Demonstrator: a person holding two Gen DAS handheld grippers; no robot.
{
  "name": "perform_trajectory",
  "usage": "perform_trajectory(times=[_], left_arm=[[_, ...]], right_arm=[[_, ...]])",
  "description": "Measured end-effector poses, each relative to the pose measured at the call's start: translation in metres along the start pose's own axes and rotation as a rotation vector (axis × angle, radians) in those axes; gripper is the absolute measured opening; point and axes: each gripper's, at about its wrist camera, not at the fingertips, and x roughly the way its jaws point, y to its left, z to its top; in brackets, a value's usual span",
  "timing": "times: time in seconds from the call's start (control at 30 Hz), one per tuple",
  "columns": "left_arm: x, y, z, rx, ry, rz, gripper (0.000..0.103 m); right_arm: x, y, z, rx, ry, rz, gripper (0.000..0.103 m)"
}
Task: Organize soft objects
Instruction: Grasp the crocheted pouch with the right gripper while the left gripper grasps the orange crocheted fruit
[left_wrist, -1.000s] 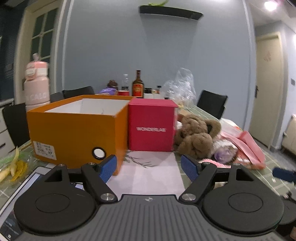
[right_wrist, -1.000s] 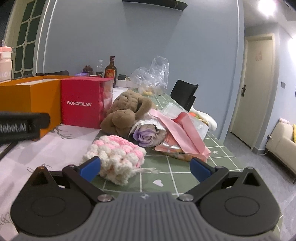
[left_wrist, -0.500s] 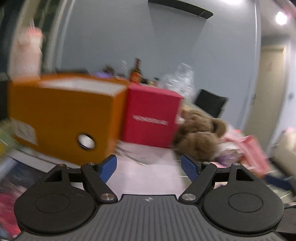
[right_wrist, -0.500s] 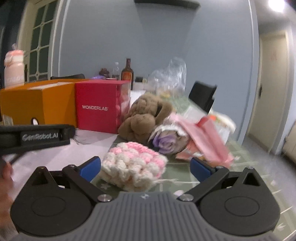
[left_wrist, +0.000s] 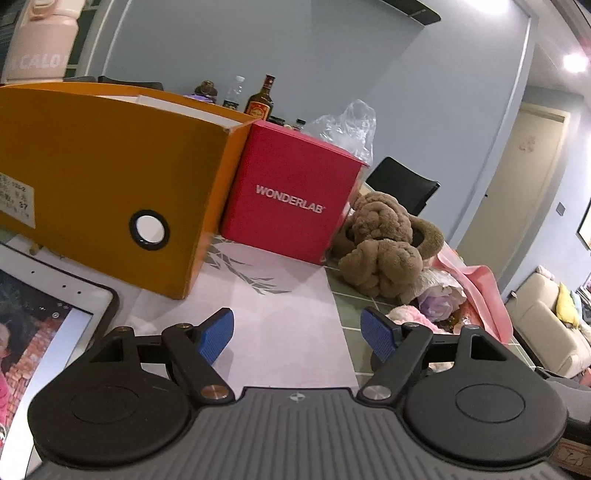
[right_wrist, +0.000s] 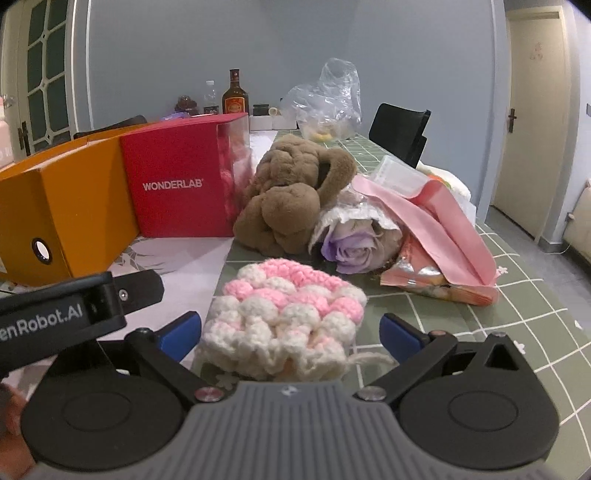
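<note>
On the worktop, the pink-and-white crochet piece lies between the spread fingers of my right tool, ready for pinching, while my left tool, also spread and empty, waits near the orange box.

Indoor light, dim-ish and cool — both views carry a blue-grey cast off the wall. In the left wrist view a ceiling lamp glows at upper right w/ a soft halo; the lit tablet screen at lower left is a second bright patch. Strong fisheye bend: the door frame and wall edges curve toward the corners, horizon tilted. Orange box a bit soft at its near edge, slight smear. Right wrist view is sharper; the crochet piece is crisp, evenly lit, faint shadow under it. Clear plastic bag shows small glints. Corners darken — mild vignette.
</note>
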Motion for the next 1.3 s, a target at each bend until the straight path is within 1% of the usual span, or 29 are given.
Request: perform_trajectory(times=[0.1,0.2,0.23,0.27,0.3,0.4,0.47,0.53,0.6,0.67,0.77,0.83,0.9,0.93,0.97,1.0,1.03,1.1,1.13,1.17,1.23,1.27,1.3], left_arm=[[0.002,0.002,0.0,-0.014,0.013,0.004,0.091],[0.002,0.003,0.0,-0.021,0.012,0.002,0.091],[0.002,0.003,0.0,-0.022,0.01,0.001,0.091],[0.001,0.004,0.0,-0.023,0.007,0.0,0.091],[0.001,0.004,0.0,-0.025,0.006,-0.001,0.091],[-0.001,0.006,0.0,-0.038,-0.008,-0.017,0.09],[-0.004,0.007,-0.001,-0.041,-0.024,-0.03,0.09],[-0.006,0.006,0.0,-0.042,-0.035,-0.03,0.09],[-0.006,0.006,-0.001,-0.044,-0.043,-0.026,0.09],[-0.008,0.004,-0.001,-0.032,-0.049,-0.027,0.09],[-0.008,-0.002,-0.002,0.012,-0.05,-0.06,0.09],[-0.01,-0.004,-0.003,0.025,-0.066,-0.069,0.09],[-0.012,-0.005,-0.003,0.031,-0.077,-0.075,0.09],[-0.012,-0.005,-0.003,0.034,-0.08,-0.08,0.09],[-0.012,-0.006,-0.004,0.038,-0.08,-0.085,0.09],[-0.011,-0.007,-0.003,0.043,-0.079,-0.09,0.09],[-0.011,-0.007,-0.003,0.047,-0.078,-0.09,0.09],[-0.011,-0.01,-0.004,0.062,-0.073,-0.079,0.09],[-0.01,-0.014,-0.004,0.079,-0.07,-0.065,0.09],[-0.01,-0.021,-0.005,0.11,-0.065,-0.037,0.09],[-0.012,-0.041,-0.005,0.213,-0.053,0.042,0.09],[-0.014,-0.052,-0.005,0.253,-0.058,0.061,0.09],[-0.018,-0.06,-0.003,0.273,-0.064,0.06,0.09]], right_arm=[[0.004,0.007,0.002,-0.021,0.018,-0.046,0.1],[0.005,0.011,0.003,-0.041,0.01,-0.086,0.099],[0.004,0.011,0.002,-0.044,0.002,-0.088,0.091],[0.002,0.011,0.002,-0.04,-0.004,-0.097,0.079],[0.001,0.008,0.001,-0.029,-0.006,-0.1,0.078],[-0.002,-0.001,-0.001,0.001,-0.009,-0.055,0.072],[-0.008,-0.008,-0.003,0.011,-0.03,-0.021,0.065],[-0.013,-0.016,-0.007,0.016,-0.049,0.013,0.063],[-0.019,-0.023,-0.009,0.021,-0.054,0.015,0.061],[-0.025,-0.031,-0.01,0.03,-0.07,-0.024,0.059],[-0.036,-0.043,-0.012,0.02,-0.101,-0.109,0.058],[-0.044,-0.054,-0.014,0.026,-0.111,-0.139,0.058],[-0.05,-0.066,-0.016,0.038,-0.096,-0.149,0.058],[-0.052,-0.073,-0.017,0.046,-0.081,-0.157,0.059],[-0.053,-0.079,-0.017,0.049,-0.058,-0.167,0.063],[-0.055,-0.084,-0.018,0.048,-0.035,-0.178,0.063],[-0.06,-0.087,-0.018,0.047,-0.027,-0.185,0.066],[-0.066,-0.091,-0.017,0.047,-0.045,-0.174,0.079],[-0.067,-0.094,-0.017,0.05,-0.059,-0.162,0.093],[-0.067,-0.096,-0.017,0.061,-0.071,-0.158,0.1],[-0.063,-0.101,-0.016,0.102,-0.073,-0.133,0.1],[-0.059,-0.102,-0.016,0.12,-0.065,-0.114,0.1],[-0.057,-0.103,-0.017,0.13,-0.06,-0.104,0.1]])
